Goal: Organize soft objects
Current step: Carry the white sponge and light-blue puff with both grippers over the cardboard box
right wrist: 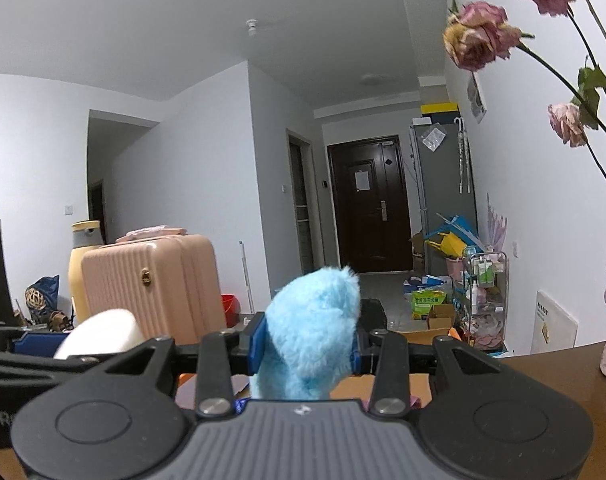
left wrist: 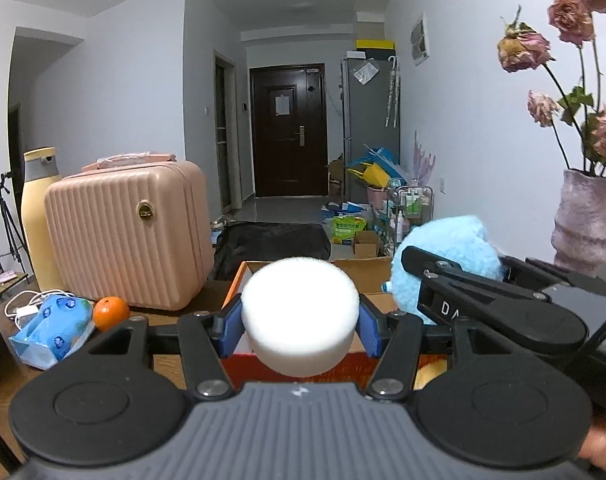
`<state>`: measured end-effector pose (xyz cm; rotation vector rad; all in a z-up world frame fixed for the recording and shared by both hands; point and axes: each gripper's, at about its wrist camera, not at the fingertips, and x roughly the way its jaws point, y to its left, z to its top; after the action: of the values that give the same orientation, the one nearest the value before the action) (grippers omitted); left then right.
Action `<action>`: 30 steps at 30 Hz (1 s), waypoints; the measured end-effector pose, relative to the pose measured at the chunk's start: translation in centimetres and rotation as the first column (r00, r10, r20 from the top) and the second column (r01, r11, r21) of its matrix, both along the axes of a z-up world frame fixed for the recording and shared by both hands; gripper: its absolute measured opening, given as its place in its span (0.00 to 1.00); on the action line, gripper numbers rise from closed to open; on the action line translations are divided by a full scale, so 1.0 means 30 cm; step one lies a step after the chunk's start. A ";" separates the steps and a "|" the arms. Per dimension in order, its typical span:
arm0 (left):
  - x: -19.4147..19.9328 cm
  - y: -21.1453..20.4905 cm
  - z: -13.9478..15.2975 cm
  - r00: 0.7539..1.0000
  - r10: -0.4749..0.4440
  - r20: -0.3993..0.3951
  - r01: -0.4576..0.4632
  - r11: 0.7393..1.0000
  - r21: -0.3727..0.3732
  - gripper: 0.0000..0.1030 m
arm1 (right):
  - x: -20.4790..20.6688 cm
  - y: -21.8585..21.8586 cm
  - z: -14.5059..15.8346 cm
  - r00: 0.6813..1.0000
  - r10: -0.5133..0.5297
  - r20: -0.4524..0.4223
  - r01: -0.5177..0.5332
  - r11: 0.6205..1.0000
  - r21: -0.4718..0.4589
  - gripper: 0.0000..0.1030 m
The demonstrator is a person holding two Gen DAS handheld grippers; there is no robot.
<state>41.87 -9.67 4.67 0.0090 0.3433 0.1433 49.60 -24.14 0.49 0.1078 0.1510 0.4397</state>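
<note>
My left claw squeezes the white sponge and my right claw squeezes the blue fluffy toy, both up over the orange box where soft things probably go.

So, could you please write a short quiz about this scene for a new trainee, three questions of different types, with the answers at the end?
1. Multiple choice: what does the left gripper hold? A) an orange B) a white foam cylinder C) a tissue pack

2. True or false: the right gripper is empty.

3. Short answer: which fruit lies on the table, between the blue tissue pack and the pink suitcase?

Key
1. B. The white foam cylinder sits between the blue pads, above the open cardboard box.
2. False. It is shut on the blue plush toy.
3. The orange, beside the tissue pack and in front of the suitcase.
</note>
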 end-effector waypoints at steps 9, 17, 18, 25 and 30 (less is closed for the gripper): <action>0.167 -0.001 0.011 0.997 0.072 -0.031 -0.073 0.997 -0.037 0.56 | 0.121 -0.063 -0.003 0.998 -0.051 -0.023 0.052 0.998 0.034 0.37; 0.364 0.027 -0.004 0.986 0.150 -0.072 -0.153 0.988 -0.038 0.56 | 0.216 -0.118 -0.046 0.992 -0.092 -0.082 0.095 0.995 0.038 0.37; 0.385 0.036 -0.010 0.985 0.156 -0.077 -0.159 0.986 -0.041 0.56 | 0.226 -0.120 -0.051 0.992 -0.095 -0.087 0.098 0.995 0.030 0.37; 0.561 0.087 -0.088 0.972 0.215 -0.094 -0.214 0.977 0.021 0.56 | 0.281 -0.106 -0.085 0.989 -0.112 -0.095 0.111 0.994 -0.017 0.37; 0.616 0.125 -0.151 0.973 0.217 -0.076 -0.217 0.976 0.001 0.56 | 0.326 -0.099 -0.109 0.985 -0.133 -0.108 0.129 0.991 -0.044 0.37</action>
<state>60.34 -5.93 0.15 -0.0310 0.4198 0.3591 59.39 -27.11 -2.78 0.1050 0.2594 0.2996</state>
